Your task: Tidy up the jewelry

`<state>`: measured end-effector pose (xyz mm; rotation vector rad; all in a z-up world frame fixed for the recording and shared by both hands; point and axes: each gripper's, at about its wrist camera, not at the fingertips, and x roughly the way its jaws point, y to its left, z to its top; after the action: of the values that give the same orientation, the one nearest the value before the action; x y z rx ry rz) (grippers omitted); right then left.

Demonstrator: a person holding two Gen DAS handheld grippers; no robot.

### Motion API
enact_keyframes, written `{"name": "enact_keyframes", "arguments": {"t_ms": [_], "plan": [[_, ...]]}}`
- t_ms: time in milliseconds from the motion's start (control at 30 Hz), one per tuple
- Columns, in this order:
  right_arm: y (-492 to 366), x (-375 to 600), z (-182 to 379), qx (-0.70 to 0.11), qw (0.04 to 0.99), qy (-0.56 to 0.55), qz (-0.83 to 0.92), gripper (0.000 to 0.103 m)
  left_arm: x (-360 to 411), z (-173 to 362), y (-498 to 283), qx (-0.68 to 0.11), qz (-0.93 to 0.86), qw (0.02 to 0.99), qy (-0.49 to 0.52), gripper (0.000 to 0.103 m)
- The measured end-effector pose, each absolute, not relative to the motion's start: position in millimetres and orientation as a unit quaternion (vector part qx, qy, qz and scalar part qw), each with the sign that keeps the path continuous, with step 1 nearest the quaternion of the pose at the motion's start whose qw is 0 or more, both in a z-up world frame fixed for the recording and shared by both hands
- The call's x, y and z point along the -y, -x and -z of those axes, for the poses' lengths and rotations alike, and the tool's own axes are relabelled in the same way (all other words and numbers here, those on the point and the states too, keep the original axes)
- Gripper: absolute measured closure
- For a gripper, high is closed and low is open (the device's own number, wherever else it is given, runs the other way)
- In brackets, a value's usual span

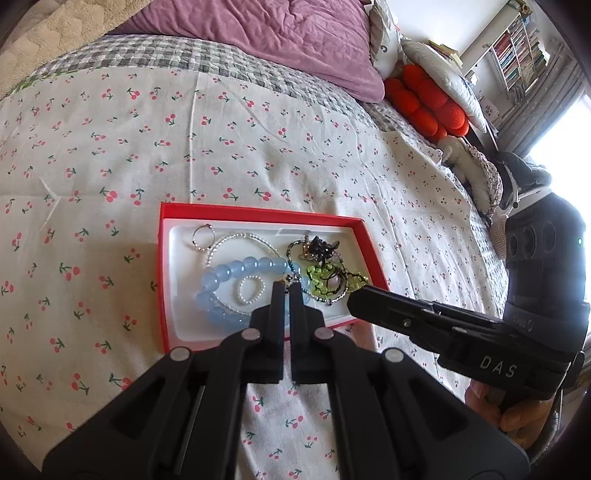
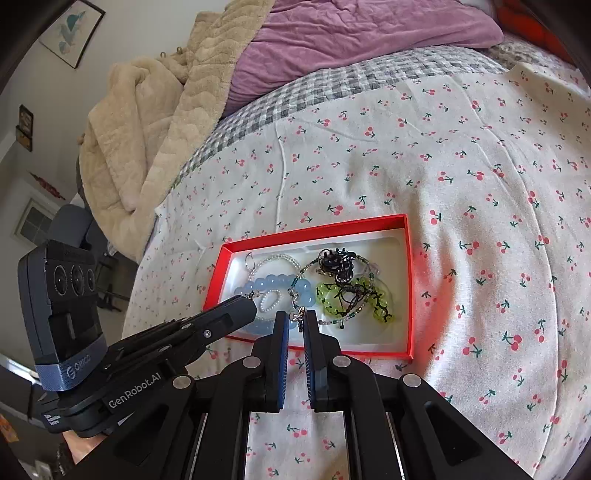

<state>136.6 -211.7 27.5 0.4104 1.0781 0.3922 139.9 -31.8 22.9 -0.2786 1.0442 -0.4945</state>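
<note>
A red box with a white lining lies on the cherry-print bedspread. It holds a blue bead bracelet, a small pearl ring, a silver bead strand, a green bead bracelet and a dark tangled piece. My left gripper is nearly shut over the box, pinching a small metal charm or clasp beside the blue bracelet. My right gripper is nearly shut on a thin chain with a charm at the box's near edge.
A purple quilt and a beige fleece blanket lie at the head of the bed. An orange bobble cushion and pillows sit on the right. The bedspread spreads all round the box.
</note>
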Motion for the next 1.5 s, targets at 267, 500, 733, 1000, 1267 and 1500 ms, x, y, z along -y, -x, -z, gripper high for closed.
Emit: {"name": "enact_keyframes", "arguments": {"t_ms": [267,500,733,1000,1267,1500], "plan": [[-144.5,204.6,-24.7,-0.507,0.814,-0.200,-0.201,0.084,28.2,-25.2,-145.8,-0.481,0.219,0.838,0.134,0.098],[-138.7,209.3,-34.4,-0.497,0.826,-0.176,-0.198,0.059,20.1,-30.7,-138.8,-0.479,0.199,0.847,0.116,0.081],[-115.5,221.2,-46.2,-0.486,0.846,-0.129,-0.176,0.042,9.2,-35.9,-108.5,-0.473,0.152,0.865,0.069,0.041],[-77.6,220.0,-47.4,-0.481,0.865,-0.067,-0.122,0.013,7.4,-40.9,-73.5,-0.484,0.095,0.869,0.024,0.007],[-41.3,214.2,-59.4,-0.477,0.877,0.010,-0.051,0.000,-1.7,-51.7,-34.1,-0.480,0.048,0.875,0.025,0.000],[-6.9,194.8,-52.6,-0.485,0.873,0.029,-0.041,0.000,0.7,-47.2,1.6,-0.471,0.027,0.882,0.001,0.000]]}}
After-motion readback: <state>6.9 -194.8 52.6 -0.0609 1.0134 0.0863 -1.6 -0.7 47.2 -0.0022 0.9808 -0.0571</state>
